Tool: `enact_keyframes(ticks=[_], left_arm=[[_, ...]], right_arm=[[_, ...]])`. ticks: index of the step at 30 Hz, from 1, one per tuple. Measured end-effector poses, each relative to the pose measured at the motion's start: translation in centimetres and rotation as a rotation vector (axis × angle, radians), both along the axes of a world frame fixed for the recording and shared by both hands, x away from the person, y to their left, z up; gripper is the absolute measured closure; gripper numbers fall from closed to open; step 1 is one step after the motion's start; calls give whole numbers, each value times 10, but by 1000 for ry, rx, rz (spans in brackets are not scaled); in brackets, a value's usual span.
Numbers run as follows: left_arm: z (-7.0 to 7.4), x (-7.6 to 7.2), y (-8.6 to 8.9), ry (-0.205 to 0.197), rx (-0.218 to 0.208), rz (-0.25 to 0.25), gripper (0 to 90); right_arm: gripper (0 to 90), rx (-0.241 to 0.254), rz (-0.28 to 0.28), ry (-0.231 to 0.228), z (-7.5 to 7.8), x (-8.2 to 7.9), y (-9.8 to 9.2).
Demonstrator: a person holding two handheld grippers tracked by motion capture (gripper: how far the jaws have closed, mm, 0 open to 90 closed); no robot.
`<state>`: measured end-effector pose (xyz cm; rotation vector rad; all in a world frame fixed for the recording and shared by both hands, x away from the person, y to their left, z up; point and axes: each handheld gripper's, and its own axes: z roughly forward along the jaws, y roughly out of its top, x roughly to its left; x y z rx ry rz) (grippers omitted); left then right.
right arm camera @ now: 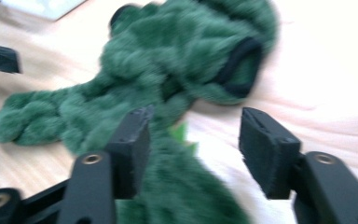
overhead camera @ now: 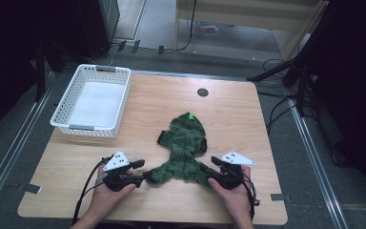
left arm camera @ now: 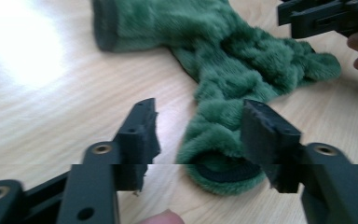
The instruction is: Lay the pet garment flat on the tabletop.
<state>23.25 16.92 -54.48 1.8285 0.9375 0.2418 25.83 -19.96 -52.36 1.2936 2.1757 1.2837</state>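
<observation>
A green fleecy garment (overhead camera: 186, 143) with black-edged cuffs lies crumpled on the wooden table (overhead camera: 228, 105), near its front edge. My left gripper (overhead camera: 145, 174) is at the garment's lower left end. In the left gripper view its jaws (left arm camera: 198, 126) stand open around a black-lined cuff (left arm camera: 219, 161), with a gap beside the left pad. My right gripper (overhead camera: 209, 171) is at the lower right end. In the right gripper view its jaws (right arm camera: 193, 135) are open, a fold of the garment (right arm camera: 168, 56) lies against the left pad and the right pad is free.
A white slotted basket (overhead camera: 88, 130) stands at the table's back left, holding nothing. A small black round disc (overhead camera: 202, 92) sits near the back edge. Cables trail from both grippers toward the person. Dark stands and cables line the floor to the right.
</observation>
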Motion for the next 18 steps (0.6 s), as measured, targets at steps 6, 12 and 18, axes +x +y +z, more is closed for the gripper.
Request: enact_keyframes(ticks=[6,12,18], left_arm=[[8,-1,33,-26,-21,98,220],[8,-1,79,-24,-62,193,48],[6,-6,130,-18,-40,353,0]], right_arm=[[105,-6,-125,-28,3,-4,-33],[0,-19,-196,-45,-3,-12,-64],[0,-52,-280,-38,-11,-21,-90]])
